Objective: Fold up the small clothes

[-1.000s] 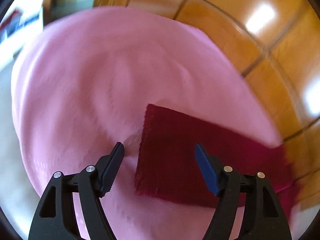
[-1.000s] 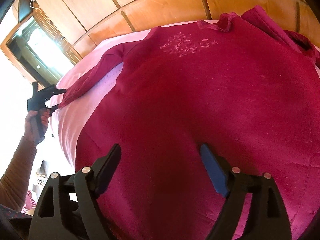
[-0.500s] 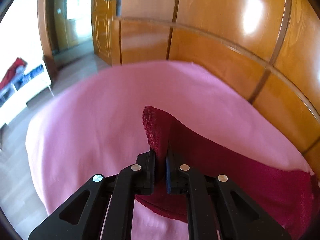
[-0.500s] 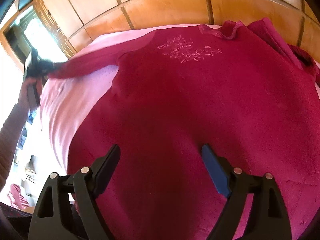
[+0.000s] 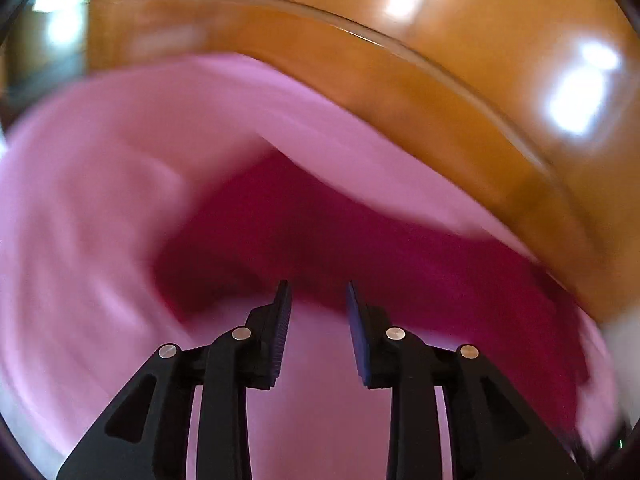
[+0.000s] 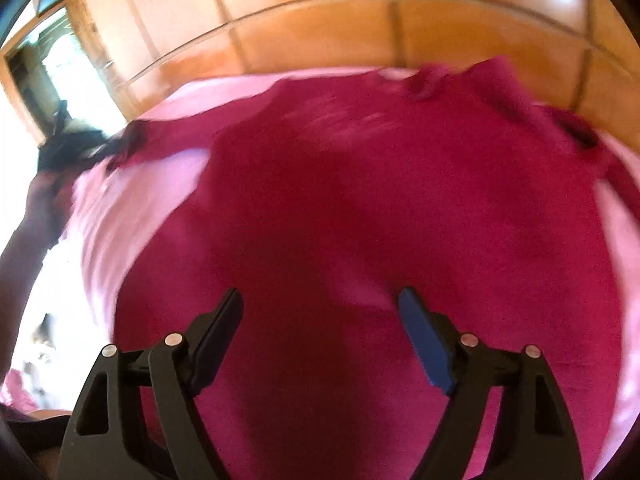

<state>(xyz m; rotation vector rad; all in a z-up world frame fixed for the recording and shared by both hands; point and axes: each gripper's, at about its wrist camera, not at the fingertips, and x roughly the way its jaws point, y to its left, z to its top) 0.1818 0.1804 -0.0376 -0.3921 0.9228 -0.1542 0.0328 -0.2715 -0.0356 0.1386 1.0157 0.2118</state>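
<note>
Lying neck-away, crimson sweater (image 6: 360,208) lengthwise

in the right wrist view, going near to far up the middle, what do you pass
right gripper → dark red sweater → pink sheet → wooden wall panels

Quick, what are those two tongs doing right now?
Left tongs: just opening, nothing between them; red sleeve released.
Right tongs: open, empty, above the red sweater.
</note>
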